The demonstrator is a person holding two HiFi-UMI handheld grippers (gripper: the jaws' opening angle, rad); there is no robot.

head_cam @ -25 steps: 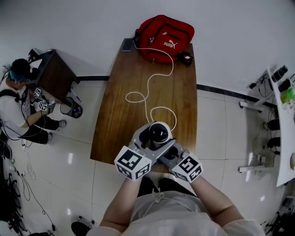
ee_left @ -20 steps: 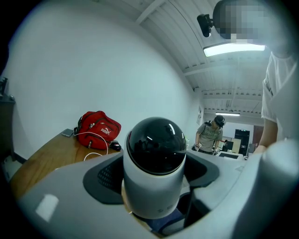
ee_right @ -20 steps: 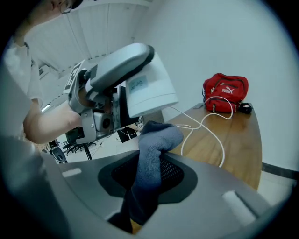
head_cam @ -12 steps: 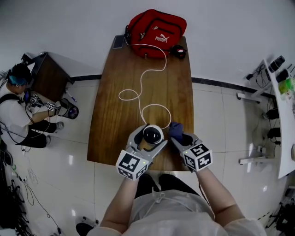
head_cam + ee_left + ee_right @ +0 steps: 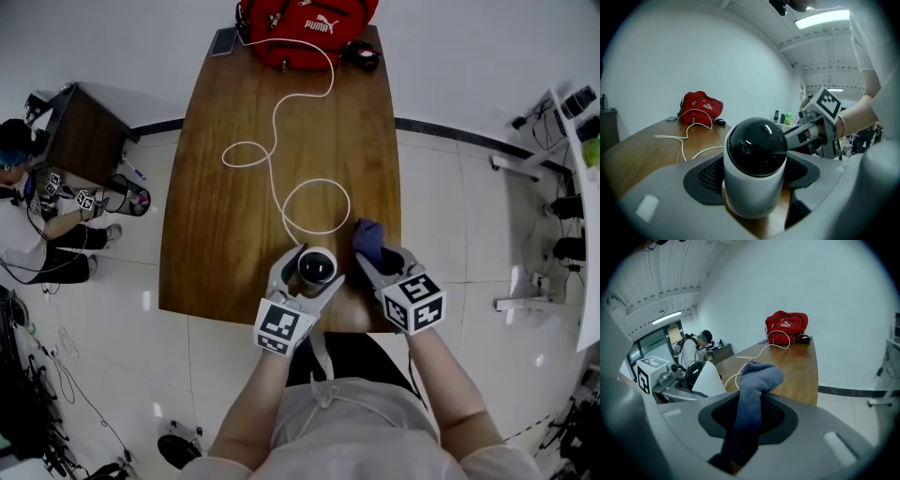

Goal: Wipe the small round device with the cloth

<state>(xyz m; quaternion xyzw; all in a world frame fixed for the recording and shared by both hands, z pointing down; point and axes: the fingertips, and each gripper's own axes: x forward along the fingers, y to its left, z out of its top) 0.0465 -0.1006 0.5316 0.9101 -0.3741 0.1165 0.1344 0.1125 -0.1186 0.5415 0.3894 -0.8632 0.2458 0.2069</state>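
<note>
White-bodied and black-domed, the small round device (image 5: 317, 267) is at the near edge of the wooden table (image 5: 225, 216), clamped between the left gripper's (image 5: 307, 274) jaws. Just beside it, the right gripper (image 5: 377, 258) pinches the blue cloth (image 5: 367, 236), not touching the device.

1. "PUMA", white with the leaping-cat logo, on the red bag (image 5: 305, 23).
2. Square coded markers on the cubes of the left gripper (image 5: 313, 266) and right gripper (image 5: 378, 253); seemingly no letters.
</note>
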